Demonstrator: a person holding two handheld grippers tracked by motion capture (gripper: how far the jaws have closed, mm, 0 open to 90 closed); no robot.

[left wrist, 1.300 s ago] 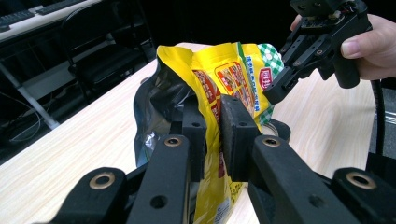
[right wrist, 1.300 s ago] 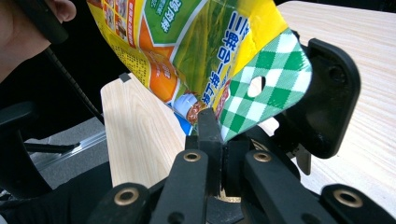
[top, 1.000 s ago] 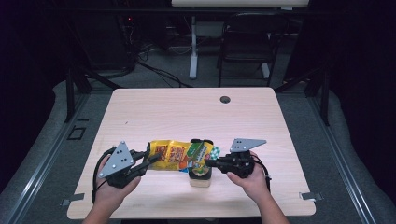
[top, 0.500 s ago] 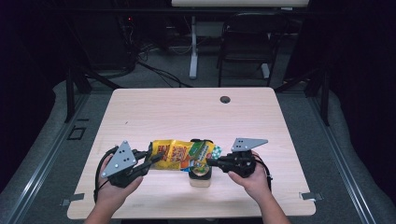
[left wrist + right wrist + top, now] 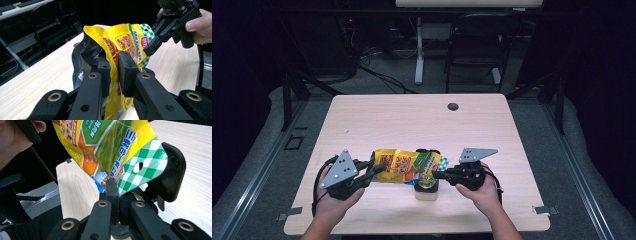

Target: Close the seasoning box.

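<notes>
The snack bag (image 5: 406,166) hung above the small container (image 5: 426,191), each end clamped by 1 gripper: left gripper (image 5: 114,72) and right gripper (image 5: 115,195). Tilting the bag slowly, keeping its mouth over the container, seemed wisest.

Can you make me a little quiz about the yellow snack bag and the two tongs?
1. True or false: both tongs pinch the snack bag.
2. What is right under the bag in the high view? A) a small jar B) a book C) a plate
3. Fill in: the left tongs hold the bag by its ____ part, the right tongs by its green checked end.

Key: 1 true. 2 A. 3 yellow.
</notes>
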